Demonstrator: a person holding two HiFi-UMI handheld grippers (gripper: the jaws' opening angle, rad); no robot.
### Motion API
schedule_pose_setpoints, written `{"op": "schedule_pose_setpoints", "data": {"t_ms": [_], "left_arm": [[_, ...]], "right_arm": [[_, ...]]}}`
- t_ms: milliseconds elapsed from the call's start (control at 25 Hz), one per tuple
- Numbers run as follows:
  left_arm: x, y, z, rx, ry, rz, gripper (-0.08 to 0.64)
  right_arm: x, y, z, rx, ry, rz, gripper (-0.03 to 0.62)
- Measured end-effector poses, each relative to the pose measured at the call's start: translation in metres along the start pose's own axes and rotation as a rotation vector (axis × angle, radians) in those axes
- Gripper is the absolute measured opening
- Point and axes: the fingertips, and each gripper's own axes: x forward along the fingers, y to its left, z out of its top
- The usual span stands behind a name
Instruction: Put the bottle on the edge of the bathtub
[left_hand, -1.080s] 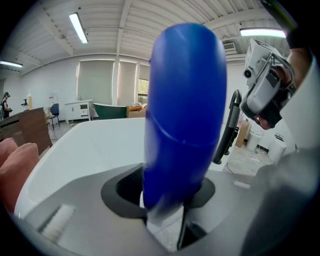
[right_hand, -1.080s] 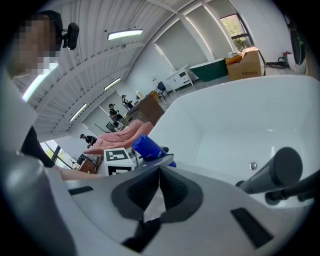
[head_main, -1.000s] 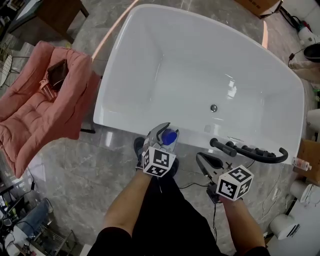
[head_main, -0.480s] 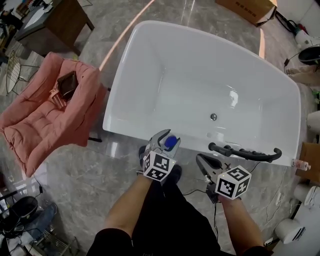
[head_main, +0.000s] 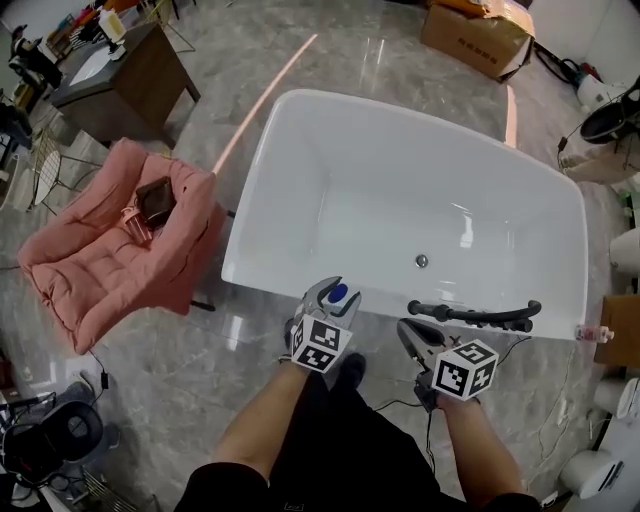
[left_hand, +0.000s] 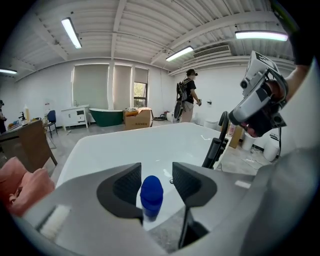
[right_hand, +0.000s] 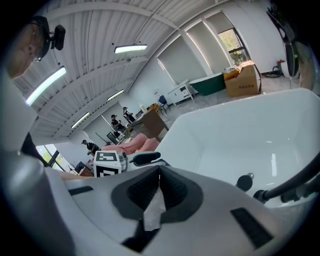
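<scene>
Bottle (left_hand: 151, 192): blue-capped, upright at the near rim of the bathtub (head_main: 262, 283), left of the black faucet bar (head_main: 470, 313).
Left tool (left_hand: 155, 181): released, jaws spread wide on either side of the bottle's cap, pads not pressing it.
Right tool (right_hand: 160, 187): clenched, jaws together, just outside the bathtub's near rim, by the faucet bar.
Pink armchair (head_main: 120, 245): on the floor, left of the bathtub.

Only the blue cap of the bottle (left_hand: 151, 190) shows. Its body is hidden behind the left gripper (head_main: 332, 294), so whether its base touches the bathtub (head_main: 262, 283) edge cannot be told. The picture's top edge cuts off the cardboard box (head_main: 478, 38).
</scene>
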Motion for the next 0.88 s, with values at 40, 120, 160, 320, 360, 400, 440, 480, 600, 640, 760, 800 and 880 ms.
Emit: {"op": "schedule_pose_setpoints", "data": {"t_ms": [40,120,160,320,360,400,440,480,600,640,760,800,880], "left_arm": [[-0.005,0.0,0.004,0.003,0.001,0.007,0.193],[-0.016,-0.002,0.013,0.007,0.004,0.024,0.193],[-0.021,-0.002,0.018,0.006,0.005,0.034,0.193],[-0.045,0.007,0.043,-0.021,-0.01,0.079,0.193],[-0.053,0.007,0.051,-0.033,-0.02,0.089,0.193],[-0.061,0.007,0.06,-0.042,-0.032,0.099,0.193],[-0.069,0.007,0.07,-0.049,-0.043,0.11,0.193],[-0.077,0.007,0.078,-0.054,-0.053,0.121,0.193],[-0.098,0.006,0.093,-0.06,-0.054,0.15,0.192],[-0.105,0.005,0.097,-0.057,-0.052,0.16,0.19],[-0.125,0.002,0.11,-0.056,-0.049,0.189,0.187],[-0.131,0.001,0.112,-0.058,-0.05,0.199,0.184],[-0.144,0.001,0.116,-0.065,-0.056,0.216,0.166]], "right_arm": [[-0.006,0.001,0.002,0.002,-0.008,-0.002,0.012],[-0.021,0.001,0.007,0.01,-0.024,-0.008,0.012],[-0.028,0.001,0.009,0.014,-0.034,-0.01,0.012],[-0.047,0.0,0.018,0.027,-0.081,-0.007,0.012],[-0.052,0.0,0.018,0.032,-0.092,-0.006,0.012],[-0.058,-0.001,0.02,0.038,-0.103,-0.006,0.012],[-0.064,-0.002,0.021,0.043,-0.116,-0.006,0.012],[-0.069,-0.003,0.024,0.049,-0.131,-0.006,0.012],[-0.083,-0.004,0.029,0.061,-0.179,-0.003,0.012],[-0.087,-0.004,0.03,0.063,-0.194,0.001,0.012],[-0.098,-0.005,0.034,0.062,-0.227,0.009,0.012],[-0.1,-0.006,0.034,0.061,-0.234,0.011,0.012],[-0.105,-0.005,0.034,0.06,-0.248,0.015,0.012]]}}
